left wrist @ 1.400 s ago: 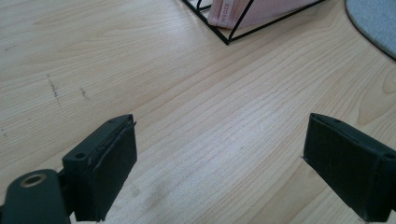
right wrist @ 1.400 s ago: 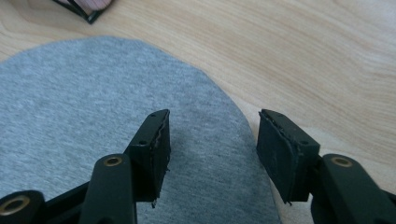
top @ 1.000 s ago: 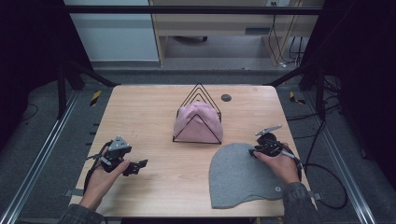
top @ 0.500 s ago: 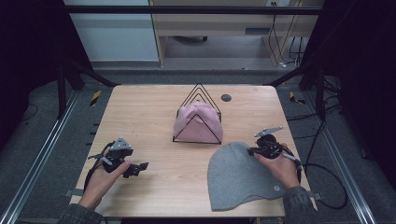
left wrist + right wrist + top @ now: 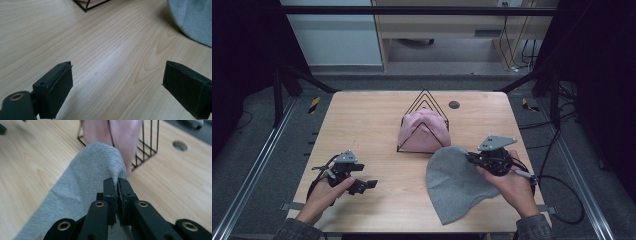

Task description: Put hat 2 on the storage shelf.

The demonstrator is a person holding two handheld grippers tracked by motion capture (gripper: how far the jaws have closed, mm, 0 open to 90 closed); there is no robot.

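Grey cloth [image 5: 457, 182] lies on the table's [image 5: 367, 125] right front part, its upper edge lifted and pinched in the right gripper [image 5: 472, 159]. Just behind it a wire rack [image 5: 424, 107] holds a pink cloth [image 5: 422, 131]; a round hole [image 5: 454, 104] sits further back. The left gripper [image 5: 367, 185] rests on bare wood at front left, well apart from both. Grey floor and dark frame rails surround the table.

Left gripper view: jaws spread wide over bare wood, the grey cloth [image 5: 192, 20] at upper right.

Right gripper view: jaws clamp the grey cloth's [image 5: 82, 187] edge, just closed on it, with the rack [image 5: 147, 142] right behind.
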